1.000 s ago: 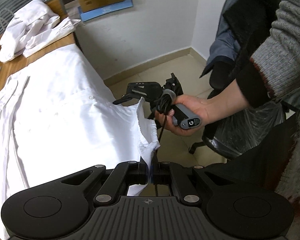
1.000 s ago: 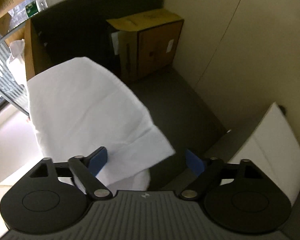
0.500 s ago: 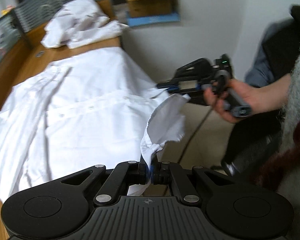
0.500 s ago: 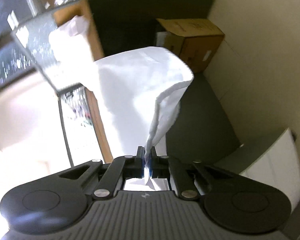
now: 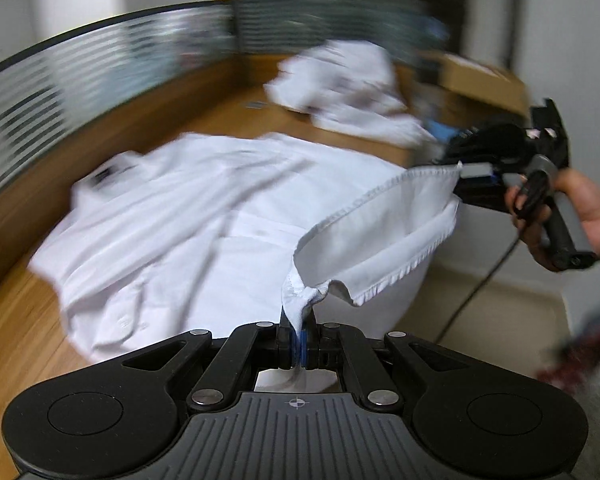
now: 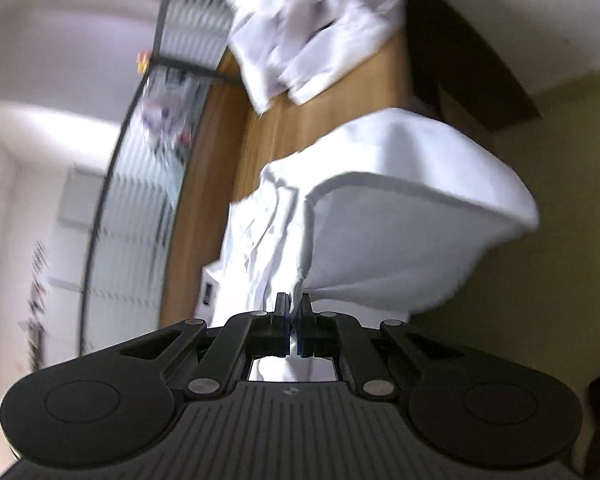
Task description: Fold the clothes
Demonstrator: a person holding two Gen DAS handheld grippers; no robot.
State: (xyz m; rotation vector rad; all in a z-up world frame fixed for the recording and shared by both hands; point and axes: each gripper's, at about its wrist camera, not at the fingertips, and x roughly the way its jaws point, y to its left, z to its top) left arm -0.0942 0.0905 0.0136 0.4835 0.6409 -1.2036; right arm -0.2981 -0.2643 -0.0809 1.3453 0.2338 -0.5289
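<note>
A white shirt lies spread on the wooden table, collar at the far left. My left gripper is shut on one corner of its hem. The hem runs stretched up to the right, where my right gripper, held by a hand, pinches the other corner. In the right wrist view the right gripper is shut on the shirt, which billows ahead of it over the table edge. Both views are motion-blurred.
A heap of other white clothes sits at the far end of the table, also seen as the pile. A cardboard box stands beyond it. A striped glass partition borders the table. Floor lies to the right.
The right gripper has shut on the hem's far corner. Both grippers have lifted the hem and swung it up over the table, so the view now faces along the desk.
</note>
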